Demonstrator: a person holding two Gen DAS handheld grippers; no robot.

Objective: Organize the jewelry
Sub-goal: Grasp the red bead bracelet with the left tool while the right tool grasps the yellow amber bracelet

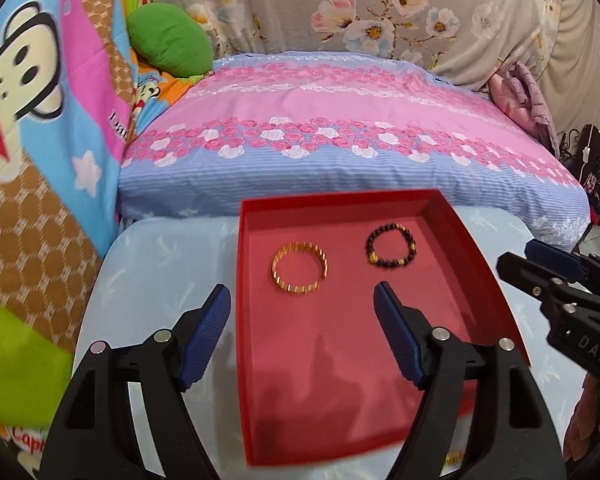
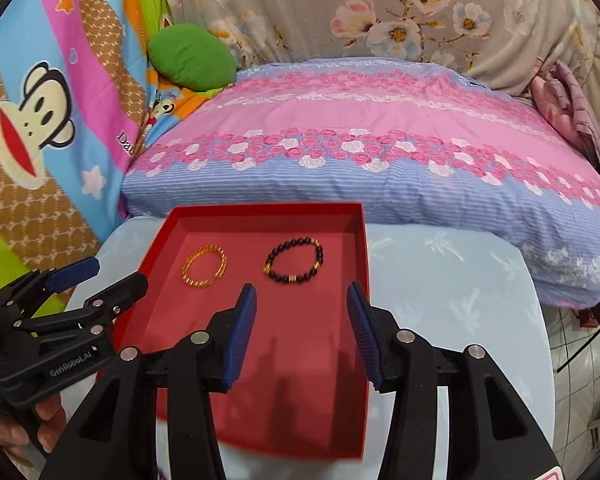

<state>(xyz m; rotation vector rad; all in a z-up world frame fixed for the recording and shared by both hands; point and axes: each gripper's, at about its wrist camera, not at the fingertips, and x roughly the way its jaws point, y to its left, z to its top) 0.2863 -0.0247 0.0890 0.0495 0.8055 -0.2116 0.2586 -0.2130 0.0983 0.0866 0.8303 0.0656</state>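
A shallow red tray [image 1: 480, 248] [image 2: 362, 280] rests on a pale blue round table [image 1: 160, 256] [image 2: 440, 264]. Inside it lie a gold bangle [image 1: 299, 267] [image 2: 204, 266] on the left and a dark beaded bracelet with gold beads [image 1: 390, 246] [image 2: 294, 260] on the right. My left gripper [image 1: 302, 304] [image 2: 100, 276] hovers over the tray's near left part, open, nothing between its blue pads. My right gripper [image 2: 302, 300] [image 1: 520, 258] stands open over the tray's near right side, short of the beaded bracelet, also empty.
Behind the table lies a big pink and blue floral pillow [image 1: 340, 136] [image 2: 380, 152]. A cartoon monkey blanket [image 1: 40, 100] hangs on the left, with a green cushion [image 1: 172, 40]. A small gold item [image 1: 454, 458] peeks out near the tray's front edge. A hand [image 2: 40, 420] holds the left gripper.
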